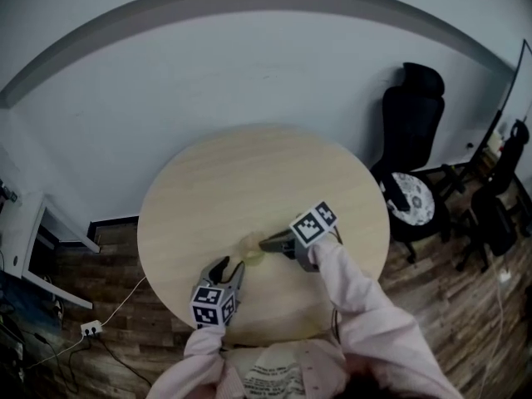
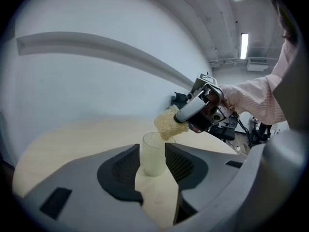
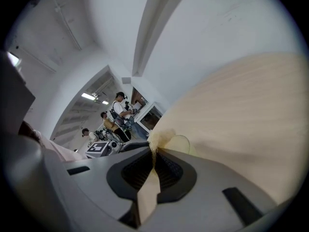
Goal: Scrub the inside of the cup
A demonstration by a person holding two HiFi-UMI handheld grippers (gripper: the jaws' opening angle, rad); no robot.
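Pressing the fingers (image 2: 120, 170) of the left gripper (image 2: 153, 164) against both sides of the cup (image 2: 153, 154) and gripping it upright over the pale round desk (image 2: 72, 139), without showing whether its base is touching the wood. Clamping the fingers (image 3: 174, 170) of the right gripper (image 3: 154, 153) tight together on a thin fold of the sponge (image 3: 157, 138), with its fluffy yellow end sticking out right at the cup's rim.

Counting one cup, one sponge, one desk and two grippers. Also counting two black chairs (image 1: 411, 127) on the wooden floor (image 1: 432, 306) to the right of the desk, and three people (image 3: 120, 105) standing far off.

Showing both grippers meeting near the desk's near edge, plus the chairs and floor, only in the head view, where the sponge is too small to make out. Showing the sponge's whole ragged shape and the pink sleeve (image 2: 251, 98) only in the left gripper view. Showing the squeezed strip between the pads, and the three people, only in the right gripper view.
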